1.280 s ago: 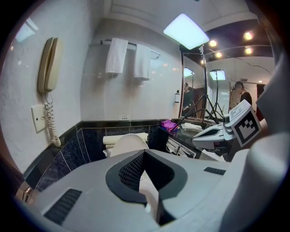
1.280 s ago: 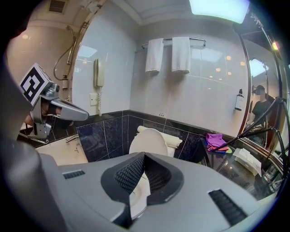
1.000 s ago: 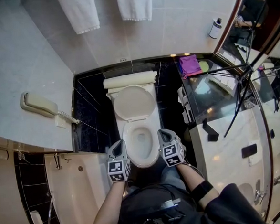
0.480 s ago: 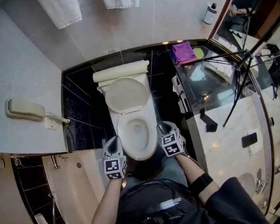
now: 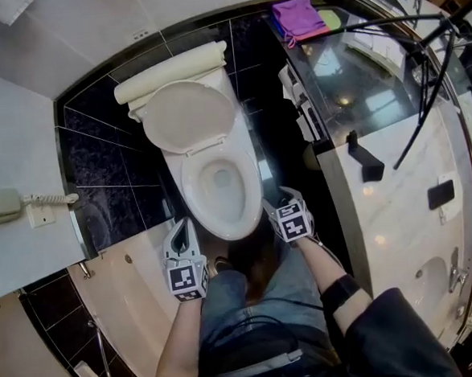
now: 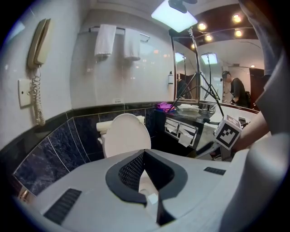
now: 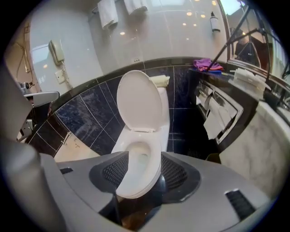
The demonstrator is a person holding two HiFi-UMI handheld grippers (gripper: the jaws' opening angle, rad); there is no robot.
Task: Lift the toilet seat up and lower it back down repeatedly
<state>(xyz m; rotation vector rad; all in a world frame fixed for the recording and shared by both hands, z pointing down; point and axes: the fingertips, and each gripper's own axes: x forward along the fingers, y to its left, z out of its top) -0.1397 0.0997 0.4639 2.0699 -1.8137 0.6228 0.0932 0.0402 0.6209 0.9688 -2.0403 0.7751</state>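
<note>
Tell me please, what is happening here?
A person holding two grippers faces the toilet. The lid stands up against the tank; the seat lies down on the bowl. The right gripper has just been opening its jaws, and the seat's front rim shows between them, not gripped. The left gripper is shut and empty.

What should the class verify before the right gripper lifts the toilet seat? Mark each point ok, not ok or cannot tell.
1. Lid raised, out of the way: ok.
2. Seat lying flat on the bowl: ok.
3. Right gripper jaws apart, having just been opening, with the seat's front edge between them: ok.
4. Pads closed on the seat: not ok.
5. Left gripper shut, beside the bowl, clear of the seat: ok.
</note>
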